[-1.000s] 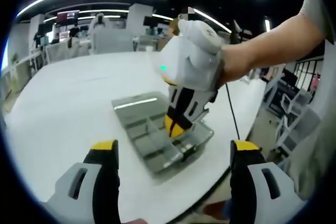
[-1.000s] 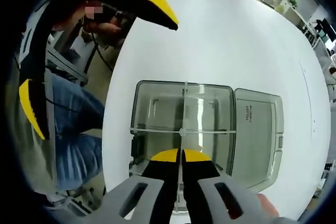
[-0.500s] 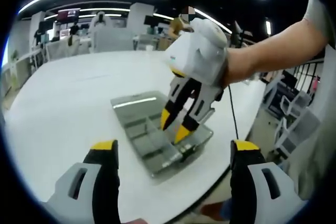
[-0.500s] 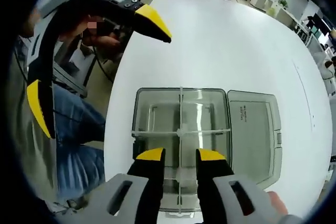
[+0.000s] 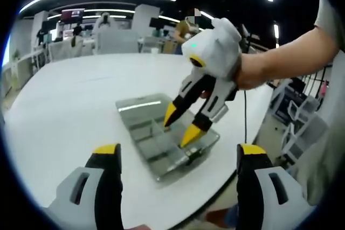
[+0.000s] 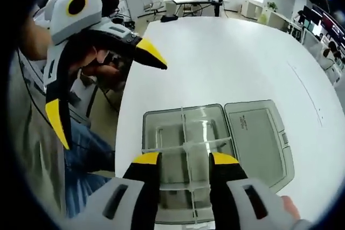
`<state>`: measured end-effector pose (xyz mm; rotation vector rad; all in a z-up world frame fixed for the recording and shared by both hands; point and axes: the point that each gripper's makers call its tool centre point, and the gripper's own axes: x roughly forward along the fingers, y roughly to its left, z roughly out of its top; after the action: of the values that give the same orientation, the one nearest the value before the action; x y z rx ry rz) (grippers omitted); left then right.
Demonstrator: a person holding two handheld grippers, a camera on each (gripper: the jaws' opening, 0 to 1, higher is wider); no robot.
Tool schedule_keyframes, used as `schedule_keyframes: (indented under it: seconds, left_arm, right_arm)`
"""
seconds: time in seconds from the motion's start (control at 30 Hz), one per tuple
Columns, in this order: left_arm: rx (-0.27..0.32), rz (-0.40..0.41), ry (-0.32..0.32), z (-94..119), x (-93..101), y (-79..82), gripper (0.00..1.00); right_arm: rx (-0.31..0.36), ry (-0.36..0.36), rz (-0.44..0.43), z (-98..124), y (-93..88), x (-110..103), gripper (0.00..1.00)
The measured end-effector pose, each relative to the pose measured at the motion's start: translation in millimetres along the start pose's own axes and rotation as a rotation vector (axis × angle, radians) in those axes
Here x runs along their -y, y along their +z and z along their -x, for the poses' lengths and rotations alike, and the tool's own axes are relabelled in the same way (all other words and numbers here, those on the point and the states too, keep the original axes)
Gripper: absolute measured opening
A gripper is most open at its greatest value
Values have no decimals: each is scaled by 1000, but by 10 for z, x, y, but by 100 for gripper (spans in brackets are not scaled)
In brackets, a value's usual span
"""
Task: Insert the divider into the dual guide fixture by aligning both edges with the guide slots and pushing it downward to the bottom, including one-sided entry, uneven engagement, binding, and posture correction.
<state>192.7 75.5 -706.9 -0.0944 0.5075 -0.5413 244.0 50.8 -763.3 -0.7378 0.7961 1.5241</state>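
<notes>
A: State of the right gripper (image 5: 185, 124)?

B: Jaws spread apart and holding nothing. In the left gripper view it hangs above the clear dual guide fixture (image 5: 161, 133), yellow tips pointing down at it, not touching. A person's hand (image 5: 253, 74) grips its white body.

A: And the left gripper (image 5: 178, 157)?

B: Jaws wide, nothing between them. It sits short of the fixture, near the edge of the white table (image 5: 64, 111).

A: Location of the divider (image 6: 186, 149)?

B: Standing inside the fixture, per the right gripper view. It runs lengthwise down the middle and crosses a second clear partition. Whether it is seated fully to the bottom, I cannot tell.

A: Anything else?

B: The hinged lid (image 6: 259, 141) lies open flat beside the compartments
</notes>
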Motion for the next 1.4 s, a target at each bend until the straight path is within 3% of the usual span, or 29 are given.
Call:
schedule_keyframes:
  seconds: [0.3, 0.4, 0.63, 0.77, 0.87, 1.1, 1.4]
  left_arm:
    - [17, 12, -11, -6, 10, 56, 88]
    - [11, 5, -8, -8, -4, 46, 90]
    - [4, 25, 10, -6, -54, 44, 94]
    - [-1, 25, 21, -4, -69, 38, 95]
    - [-33, 68, 33, -11, -99, -31, 95]
    - [-60, 73, 52, 24, -138, -119, 97]
    - [-63, 76, 58, -31, -91, -131, 98]
  right_arm:
    - [135, -55, -106, 104, 64, -36, 43]
    - [176, -79, -128, 151, 94, -48, 53]
    - [214, -100, -183, 249, 38, -102, 56]
    - [275, -136, -257, 337, 33, -78, 61]
    - [279, -162, -287, 365, -20, -97, 65]
    - [323, -209, -374, 444, -123, -194, 69]
    - [318, -253, -440, 576, -295, -326, 72]
